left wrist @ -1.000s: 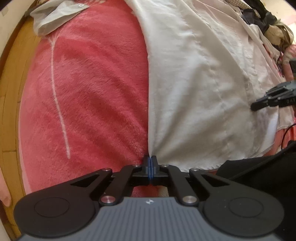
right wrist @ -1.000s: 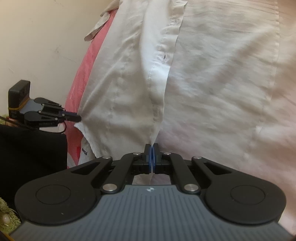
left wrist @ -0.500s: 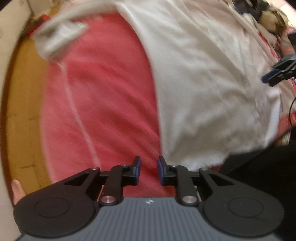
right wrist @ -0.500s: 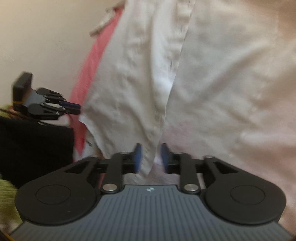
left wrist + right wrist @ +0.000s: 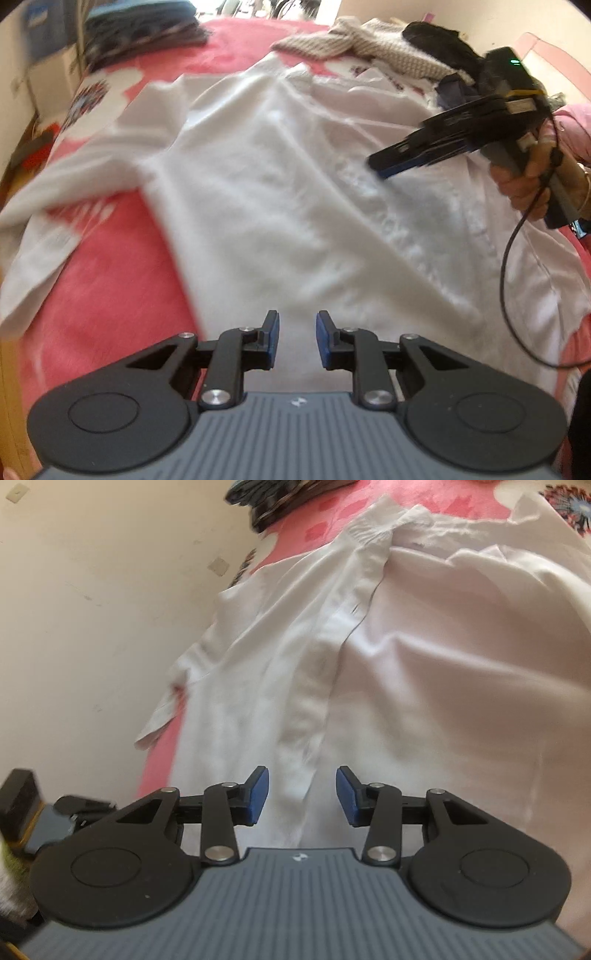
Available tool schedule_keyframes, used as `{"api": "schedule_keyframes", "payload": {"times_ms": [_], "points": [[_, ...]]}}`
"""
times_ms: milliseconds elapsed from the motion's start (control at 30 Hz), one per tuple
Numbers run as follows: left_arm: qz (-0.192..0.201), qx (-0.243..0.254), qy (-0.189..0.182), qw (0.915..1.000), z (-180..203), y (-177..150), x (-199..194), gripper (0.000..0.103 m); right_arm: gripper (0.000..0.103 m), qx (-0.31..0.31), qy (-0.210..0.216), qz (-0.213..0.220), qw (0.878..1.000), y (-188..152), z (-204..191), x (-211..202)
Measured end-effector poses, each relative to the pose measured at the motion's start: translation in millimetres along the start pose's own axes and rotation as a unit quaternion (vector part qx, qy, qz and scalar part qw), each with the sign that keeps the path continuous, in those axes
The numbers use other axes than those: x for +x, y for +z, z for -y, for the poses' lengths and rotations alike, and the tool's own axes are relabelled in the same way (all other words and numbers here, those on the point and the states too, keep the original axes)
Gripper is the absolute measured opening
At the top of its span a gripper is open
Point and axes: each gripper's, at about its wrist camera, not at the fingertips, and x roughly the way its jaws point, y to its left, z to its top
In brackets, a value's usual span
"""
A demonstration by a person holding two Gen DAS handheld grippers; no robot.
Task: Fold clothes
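A white button-up shirt (image 5: 280, 192) lies spread on a pink blanket (image 5: 110, 280), collar toward the far end, one sleeve (image 5: 48, 206) stretched out to the left. My left gripper (image 5: 297, 338) is open above the shirt's near hem with nothing between its blue pads. In the right wrist view the shirt (image 5: 424, 672) shows its button placket (image 5: 314, 701) running up the middle, and my right gripper (image 5: 302, 799) is open just over the placket's lower end. The right gripper (image 5: 384, 168) also shows in the left wrist view, held by a hand above the shirt's right side.
A pile of clothes, a striped knit (image 5: 365, 48) and dark garments (image 5: 436, 37), sits at the blanket's far end. Folded dark items (image 5: 140, 26) lie far left. A cream wall (image 5: 92, 609) runs along the bed. The left gripper (image 5: 74, 808) shows low left in the right wrist view.
Both grippers have opened and let go of the shirt's hem. Both have lifted and tipped up, so the whole shirt and the far clothes pile now show.
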Motion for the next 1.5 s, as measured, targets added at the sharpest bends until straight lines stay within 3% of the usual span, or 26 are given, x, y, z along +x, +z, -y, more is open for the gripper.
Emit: {"api": "schedule_keyframes", "payload": {"times_ms": [200, 267, 300, 367, 500, 633, 933, 1067, 1200, 1300, 1500], "points": [[0.020, 0.024, 0.005, 0.9995, 18.5, 6.8, 24.1, 0.022, 0.035, 0.006, 0.007, -0.005, 1.000, 9.0, 12.5, 15.6], [0.019, 0.029, 0.012, 0.9993, 21.5, 4.9, 29.6, 0.022, 0.021, -0.003, 0.008, -0.007, 1.000, 8.4, 11.8, 18.7], [0.018, 0.032, 0.017, 0.9992, 21.8, 4.6, 31.4, 0.022, 0.008, -0.010, 0.006, -0.007, 1.000, 7.8, 10.7, 19.0], [0.019, 0.032, 0.019, 0.9991, 22.0, 3.6, 31.5, 0.022, 0.000, -0.021, 0.002, 0.002, 1.000, 5.5, 8.4, 15.2], [0.015, 0.032, 0.022, 0.9991, 20.7, 0.8, 28.9, 0.022, 0.000, -0.033, -0.016, 0.046, 0.998, -0.9, 5.2, -6.0], [0.014, 0.037, 0.024, 0.9989, 20.1, 1.2, 27.0, 0.022, 0.000, -0.049, -0.053, 0.062, 0.995, -4.1, 5.2, -8.0], [0.013, 0.051, 0.029, 0.9982, 18.6, 3.9, 22.1, 0.025, 0.003, -0.066, -0.111, 0.044, 0.991, -5.8, -2.8, -8.4], [0.022, 0.046, 0.019, 0.9985, 17.0, 11.8, 20.2, 0.026, 0.004, -0.051, -0.093, 0.073, 0.992, 12.2, -2.8, -36.7], [0.027, 0.045, 0.005, 0.9986, 20.7, 19.3, 24.2, 0.026, 0.011, 0.005, -0.056, 0.103, 0.993, 54.7, 15.6, -42.8], [0.026, 0.044, -0.003, 0.9987, 25.1, 20.0, 28.0, 0.026, 0.024, 0.050, -0.042, 0.107, 0.992, 87.5, 36.4, -28.5], [0.012, 0.040, -0.009, 0.9991, 25.4, 14.8, 34.1, 0.026, 0.027, 0.130, -0.028, 0.104, 0.986, 126.2, 66.7, 10.4]]}}
